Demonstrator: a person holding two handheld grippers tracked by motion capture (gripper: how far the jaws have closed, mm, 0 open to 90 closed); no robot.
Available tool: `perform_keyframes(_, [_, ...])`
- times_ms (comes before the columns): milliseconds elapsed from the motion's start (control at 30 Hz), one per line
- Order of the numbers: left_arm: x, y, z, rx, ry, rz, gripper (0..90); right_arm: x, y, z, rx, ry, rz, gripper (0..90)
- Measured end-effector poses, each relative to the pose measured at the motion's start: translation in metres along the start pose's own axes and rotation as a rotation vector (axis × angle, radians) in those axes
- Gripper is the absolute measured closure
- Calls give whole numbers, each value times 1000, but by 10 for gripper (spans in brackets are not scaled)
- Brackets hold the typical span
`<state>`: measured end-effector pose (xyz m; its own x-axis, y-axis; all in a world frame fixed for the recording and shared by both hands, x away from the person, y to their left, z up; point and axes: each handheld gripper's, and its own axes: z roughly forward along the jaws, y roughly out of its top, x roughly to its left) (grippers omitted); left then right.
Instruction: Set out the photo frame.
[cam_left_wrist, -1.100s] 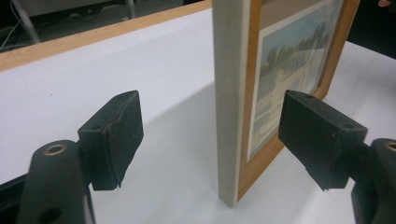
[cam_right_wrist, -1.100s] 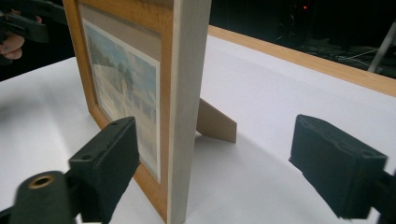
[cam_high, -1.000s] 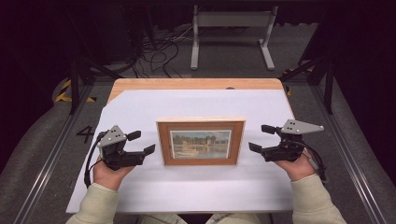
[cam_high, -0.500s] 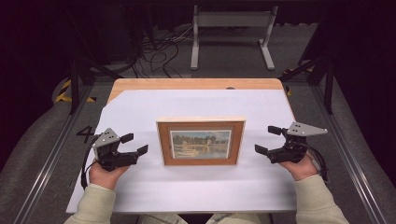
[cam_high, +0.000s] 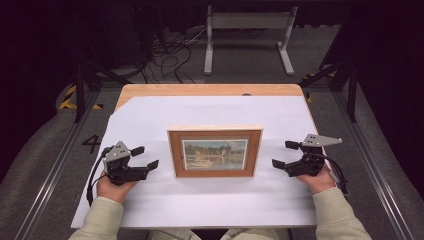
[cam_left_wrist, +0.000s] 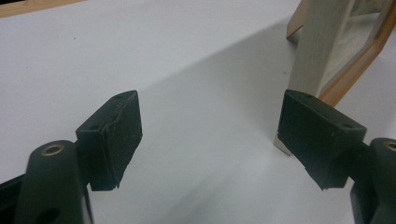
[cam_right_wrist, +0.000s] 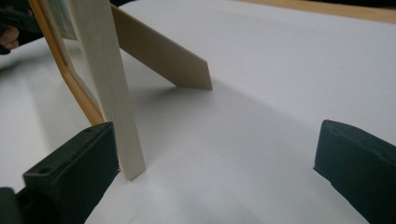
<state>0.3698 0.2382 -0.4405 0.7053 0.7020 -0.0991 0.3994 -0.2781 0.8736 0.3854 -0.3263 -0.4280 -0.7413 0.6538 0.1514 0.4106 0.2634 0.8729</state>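
Both pairs of jaws stand wide open with nothing between them. The left gripper (cam_high: 142, 157) and right gripper (cam_high: 286, 154) flank the picture frame (cam_high: 215, 152), each just beside one side edge. The frame stands propped mid-bench on the white sheet (cam_high: 210, 112), nearer the front edge.

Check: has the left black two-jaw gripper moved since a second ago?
Yes. The left gripper has slid outward and toward the person, away from the wooden picture frame, which stayed put.
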Motion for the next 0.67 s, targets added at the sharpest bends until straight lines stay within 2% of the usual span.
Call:
perform_keyframes(133, [2,-3,3,14,8,-5,225,-2,-5,5,25,13,8,0])
perform_keyframes(200, [3,-5,5,26,1,-21,229,-4,-8,10,77,25,35,0])
perform_keyframes(267, [3,-5,6,31,-1,-24,231,-4,-9,13,97,30,36,0])
perform_keyframes(367, [4,-5,6,35,-3,-21,231,-3,-9,13,93,26,29,0])
perform_keyframes(667, [6,-5,6,28,13,-30,216,-4,-8,8,71,-27,19,0])
